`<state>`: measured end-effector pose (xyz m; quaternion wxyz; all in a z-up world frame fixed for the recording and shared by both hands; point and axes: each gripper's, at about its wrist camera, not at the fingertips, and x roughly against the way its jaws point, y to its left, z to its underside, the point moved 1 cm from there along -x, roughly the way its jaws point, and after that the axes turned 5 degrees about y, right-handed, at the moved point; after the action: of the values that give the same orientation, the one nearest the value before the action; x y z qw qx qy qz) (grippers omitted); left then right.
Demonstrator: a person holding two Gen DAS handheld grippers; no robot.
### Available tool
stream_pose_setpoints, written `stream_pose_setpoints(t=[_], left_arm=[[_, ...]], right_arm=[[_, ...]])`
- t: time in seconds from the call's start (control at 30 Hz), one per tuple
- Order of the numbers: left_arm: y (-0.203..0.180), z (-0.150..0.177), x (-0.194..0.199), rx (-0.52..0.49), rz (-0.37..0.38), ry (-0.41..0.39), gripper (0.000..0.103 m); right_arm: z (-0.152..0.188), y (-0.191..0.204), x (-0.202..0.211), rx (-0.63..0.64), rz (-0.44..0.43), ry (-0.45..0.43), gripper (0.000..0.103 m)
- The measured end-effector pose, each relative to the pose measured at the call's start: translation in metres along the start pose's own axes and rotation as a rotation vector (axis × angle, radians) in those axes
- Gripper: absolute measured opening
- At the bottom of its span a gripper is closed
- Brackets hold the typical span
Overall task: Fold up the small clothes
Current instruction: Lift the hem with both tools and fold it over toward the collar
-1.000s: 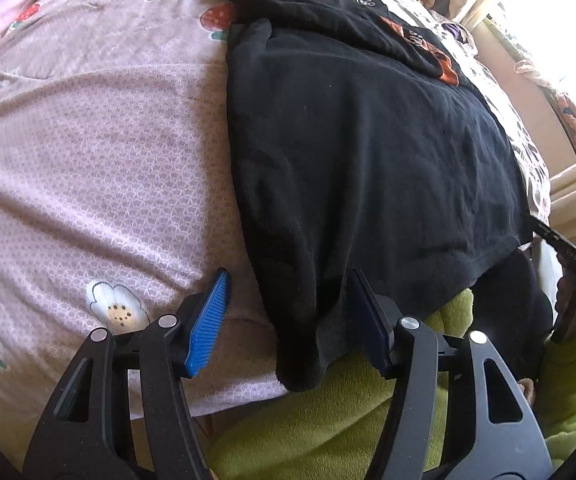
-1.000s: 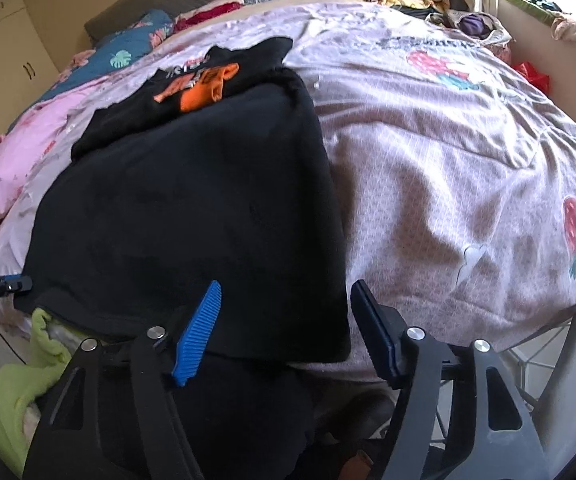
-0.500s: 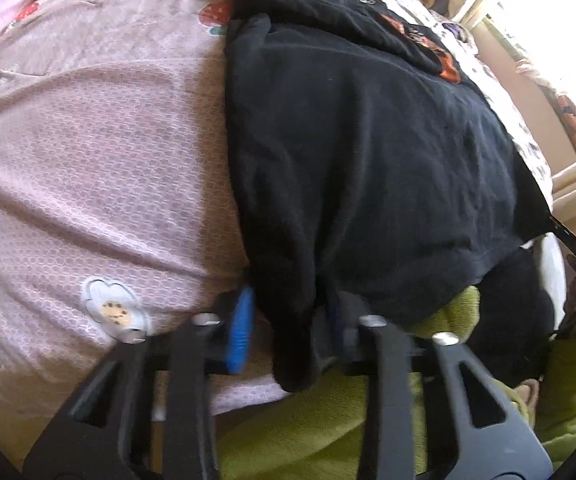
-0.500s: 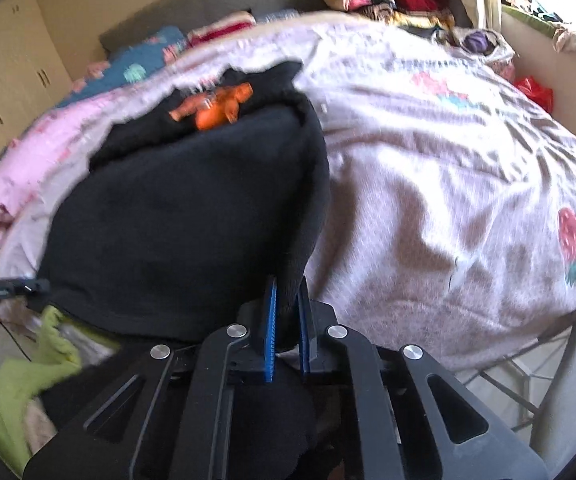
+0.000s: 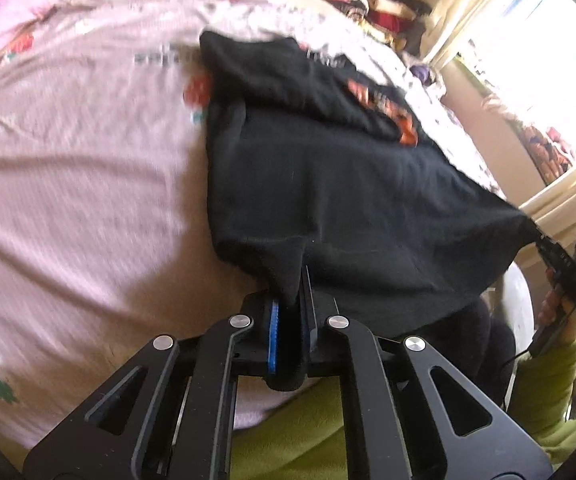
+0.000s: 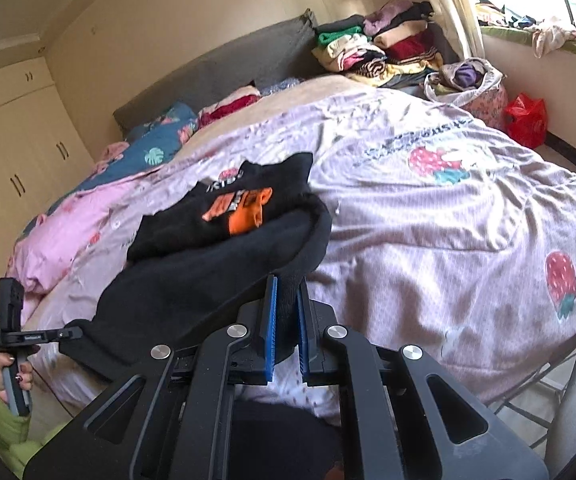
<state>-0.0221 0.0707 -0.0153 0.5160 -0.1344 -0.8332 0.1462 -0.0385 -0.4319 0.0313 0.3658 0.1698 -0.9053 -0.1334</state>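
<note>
1. The corner of the black garment (image 5: pixel 328 200) that my left gripper (image 5: pixel 290 312) clamps disappears between its pads; I cannot see how much cloth sits inside.
2. In the right wrist view, the garment's near hem (image 6: pixel 191 304) drops behind my right gripper (image 6: pixel 285 320), so its lower edge is hidden.
3. The orange print (image 6: pixel 243 208) is partly folded under; its lettering is unreadable.
4. The pink bedspread (image 5: pixel 67 200) is motion-blurred in the left wrist view, and its printed words smear.
5. The far clothes pile (image 6: pixel 380 48) is too small to sort into single items.
6. The window (image 5: pixel 560 40) is washed out.
</note>
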Motion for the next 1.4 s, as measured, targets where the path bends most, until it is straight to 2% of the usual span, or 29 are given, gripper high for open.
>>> stream_pose_setpoints(t=[0.33,0.6,1.03,1.2,1.4], left_arm=[[0.002,-0.035,0.03,-0.023,0.011,-0.14,0.002],[0.005,-0.053,0.046,-0.025,0.022,-0.216,0.002],[0.021,-0.079,0.056,0.018,0.05,-0.306,0.002],[0.028,-0.092,0.055,0.069,0.112,-0.321,0.002],[0.028,-0.107,0.051,0.08,0.107,-0.337,0.002]], right_arm=[[-0.019,0.007,0.004,-0.025,0.038,-0.075,0.008],[-0.047,0.024,0.003,0.019,0.064,-0.121,0.008],[-0.099,0.043,-0.015,0.056,0.085,-0.152,0.008],[-0.112,0.043,-0.028,0.054,0.104,-0.143,0.008],[-0.127,0.043,-0.043,0.044,0.109,-0.139,0.008]])
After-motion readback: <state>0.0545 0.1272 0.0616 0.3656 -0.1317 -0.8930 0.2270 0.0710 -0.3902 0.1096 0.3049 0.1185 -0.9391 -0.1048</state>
